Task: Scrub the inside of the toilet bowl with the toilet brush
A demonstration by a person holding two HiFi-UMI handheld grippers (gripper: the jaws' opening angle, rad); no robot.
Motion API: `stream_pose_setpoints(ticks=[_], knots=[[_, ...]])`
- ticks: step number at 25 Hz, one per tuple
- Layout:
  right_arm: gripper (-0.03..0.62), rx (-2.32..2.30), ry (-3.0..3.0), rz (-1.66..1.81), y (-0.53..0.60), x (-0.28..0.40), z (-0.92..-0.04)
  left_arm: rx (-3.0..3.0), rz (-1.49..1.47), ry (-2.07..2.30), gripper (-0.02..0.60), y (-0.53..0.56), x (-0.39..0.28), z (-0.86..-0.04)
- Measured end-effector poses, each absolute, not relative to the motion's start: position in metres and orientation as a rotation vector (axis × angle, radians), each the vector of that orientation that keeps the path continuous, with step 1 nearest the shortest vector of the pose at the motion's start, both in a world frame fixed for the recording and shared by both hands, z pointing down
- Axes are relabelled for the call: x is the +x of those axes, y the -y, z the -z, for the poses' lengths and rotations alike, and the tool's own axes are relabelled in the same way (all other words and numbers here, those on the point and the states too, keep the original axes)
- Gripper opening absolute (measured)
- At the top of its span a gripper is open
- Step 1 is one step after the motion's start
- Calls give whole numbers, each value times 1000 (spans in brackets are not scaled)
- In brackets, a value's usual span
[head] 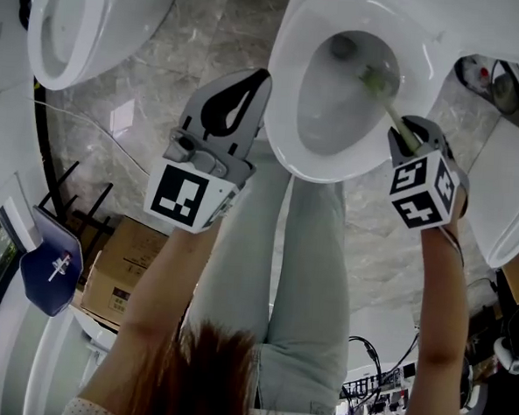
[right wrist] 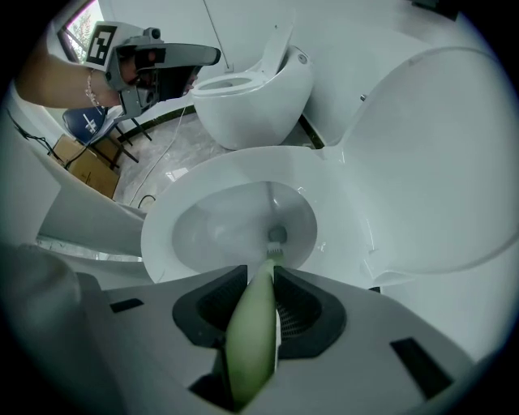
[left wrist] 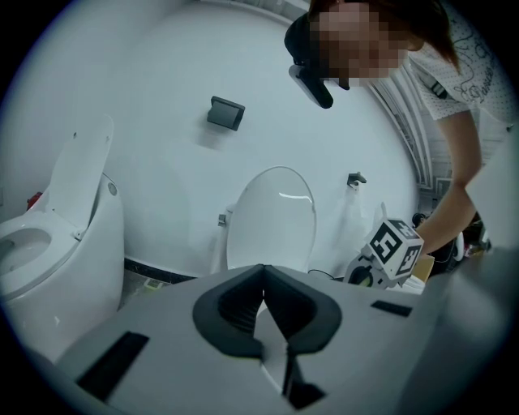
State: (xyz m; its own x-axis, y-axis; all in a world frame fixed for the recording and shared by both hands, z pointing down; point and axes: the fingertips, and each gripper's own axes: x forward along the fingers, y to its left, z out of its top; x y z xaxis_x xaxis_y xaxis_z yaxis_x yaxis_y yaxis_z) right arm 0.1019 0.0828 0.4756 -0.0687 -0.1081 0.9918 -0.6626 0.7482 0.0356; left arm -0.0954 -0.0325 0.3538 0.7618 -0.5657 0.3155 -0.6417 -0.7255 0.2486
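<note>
The right gripper is clamped on the smooth pale-green handle of the toilet brush. Its bristled head reaches low inside the glossy white toilet bowl, near the drain, upper centre of the head view. The left gripper is empty, its dark ribbed pads pressed together. It is held beside the bowl's rim, over the marbled floor.
</note>
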Motion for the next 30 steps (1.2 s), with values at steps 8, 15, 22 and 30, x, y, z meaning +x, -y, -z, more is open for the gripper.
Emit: stream_pose_setpoints(ticks=[8,15,22,30], knots=[[114,628,1642,-607,-107,76,-481,2634,-316,914,4,27,-91,-355],[114,692,1682,-748,-116,68,-480,2659,-329,881,5,25,-86,-355],[115,837,1757,-1068,-126,47,-487,2659,-358,855,4,24,-83,-358],[115,1223,1755,-1497,-124,65,-491,2670,-366,846,3,23,-77,-356]])
